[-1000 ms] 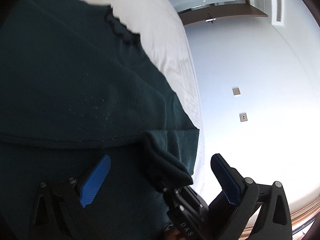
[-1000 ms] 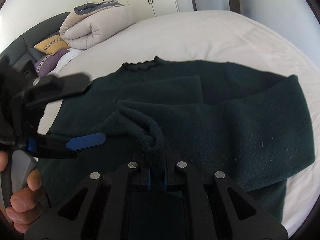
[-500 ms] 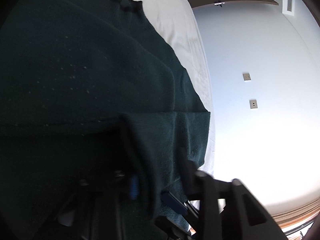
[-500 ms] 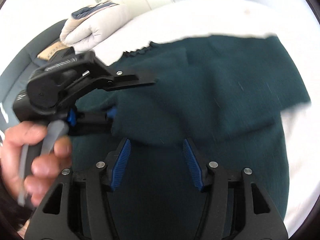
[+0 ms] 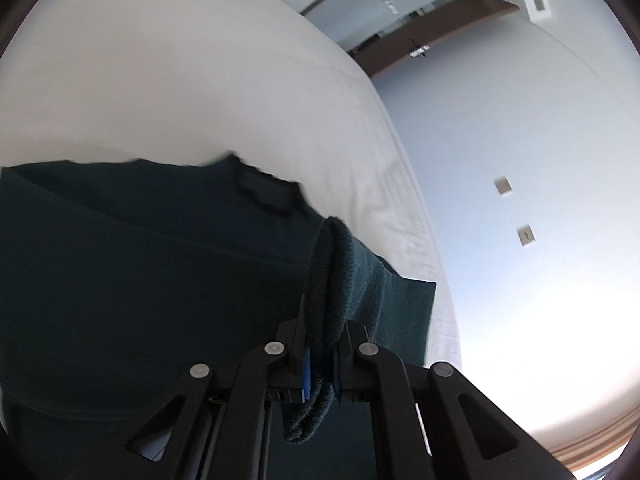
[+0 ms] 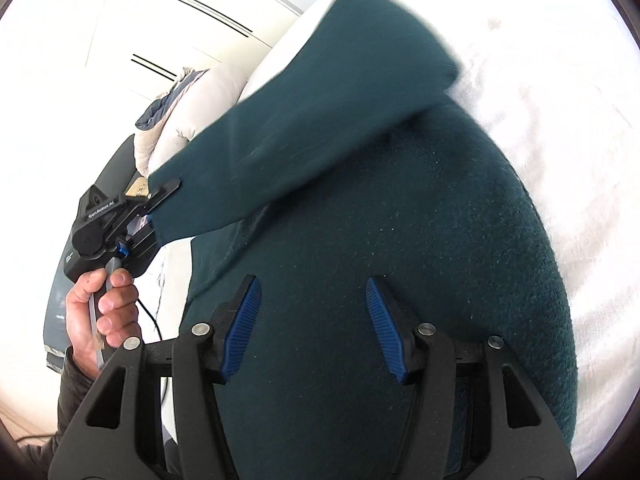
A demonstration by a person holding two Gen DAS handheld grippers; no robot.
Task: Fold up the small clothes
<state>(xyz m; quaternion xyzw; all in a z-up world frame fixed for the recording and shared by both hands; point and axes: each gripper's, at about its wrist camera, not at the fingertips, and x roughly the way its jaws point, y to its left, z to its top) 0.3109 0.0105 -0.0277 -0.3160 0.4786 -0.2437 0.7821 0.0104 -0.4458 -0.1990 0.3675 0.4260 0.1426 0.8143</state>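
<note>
A dark green knit sweater is spread on a white bed sheet, with its frilled neckline seen toward the far edge in the left wrist view. One sleeve is lifted off the body of the sweater and stretched up and to the left; its cuff end is pinched between the closed blue pads of the left gripper. In the right wrist view the left gripper is seen held by a bare hand at the sleeve's cuff, raised above the bed. The right gripper is held over the sweater's body with its blue pads spread wide and nothing between them. A rolled beige duvet is seen behind the sleeve, beside white wardrobe doors. Two wall switches are seen on the pale wall beyond the bed in the left wrist view.
</note>
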